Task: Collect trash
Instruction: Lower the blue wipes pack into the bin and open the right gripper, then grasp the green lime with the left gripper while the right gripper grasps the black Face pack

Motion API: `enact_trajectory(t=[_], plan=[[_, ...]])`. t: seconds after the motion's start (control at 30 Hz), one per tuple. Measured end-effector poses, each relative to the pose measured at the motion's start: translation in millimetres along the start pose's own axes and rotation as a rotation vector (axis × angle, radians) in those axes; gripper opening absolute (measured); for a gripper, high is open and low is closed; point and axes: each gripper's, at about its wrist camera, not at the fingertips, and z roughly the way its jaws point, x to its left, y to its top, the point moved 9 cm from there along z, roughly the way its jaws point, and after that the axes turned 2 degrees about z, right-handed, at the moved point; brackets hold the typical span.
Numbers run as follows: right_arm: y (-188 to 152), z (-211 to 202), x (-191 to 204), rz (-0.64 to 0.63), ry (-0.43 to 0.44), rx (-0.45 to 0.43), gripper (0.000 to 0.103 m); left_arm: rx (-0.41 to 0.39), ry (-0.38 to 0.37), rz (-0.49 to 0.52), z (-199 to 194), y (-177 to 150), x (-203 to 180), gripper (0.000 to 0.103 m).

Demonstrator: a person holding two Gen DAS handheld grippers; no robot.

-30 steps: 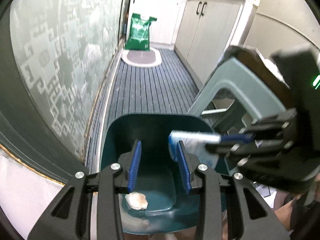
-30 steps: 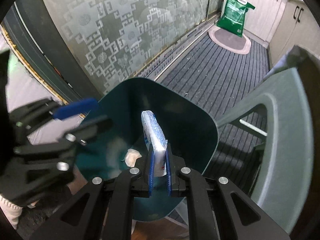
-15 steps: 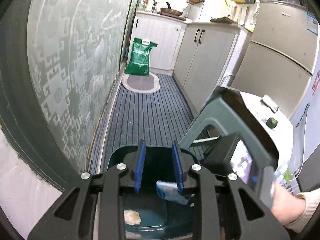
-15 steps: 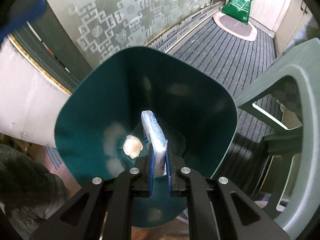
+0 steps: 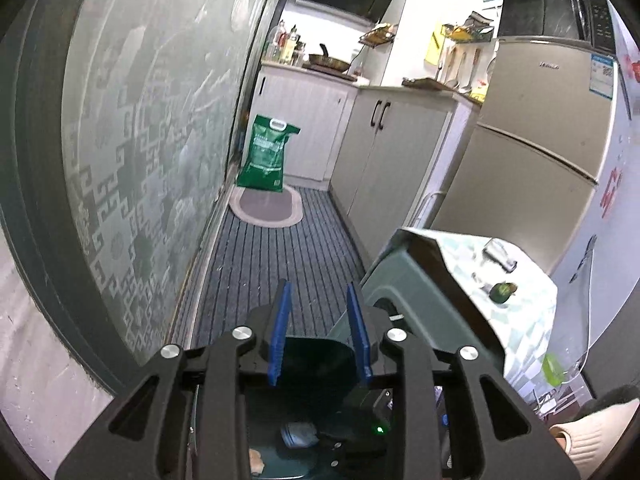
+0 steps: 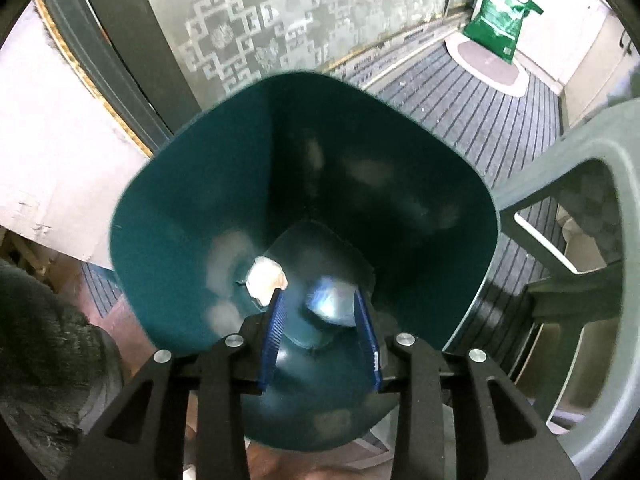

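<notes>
A dark teal trash bin stands on the floor below my right gripper, which is open over its mouth. A blue-and-white packet lies blurred inside the bin, free of the fingers, next to a crumpled pale wad on the bin's bottom. In the left wrist view my left gripper is open and empty, raised above the bin. The packet and the wad show low down behind its fingers.
A grey-green plastic stool stands right beside the bin, also in the right wrist view. A patterned glass door runs along the left. A green bag and oval mat lie down the striped floor. A cloth-covered table and fridge stand right.
My right gripper has opened and the packet has dropped into the bin. My left gripper has lifted up and tilted toward the kitchen.
</notes>
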Motion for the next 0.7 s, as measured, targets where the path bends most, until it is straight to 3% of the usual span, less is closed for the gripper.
enact_trajectory(t=[0.47,0.7], plan=[[27,-111,8,-0.033,0.035,-0.252,0.039,-0.108,-0.017,-0.016,-24,32,-15,0.044],[36,-180,-22,0.009,0.002,-0.389,0.046,-0.165,-0.037,-0.021,-36,50,-31,0.050]])
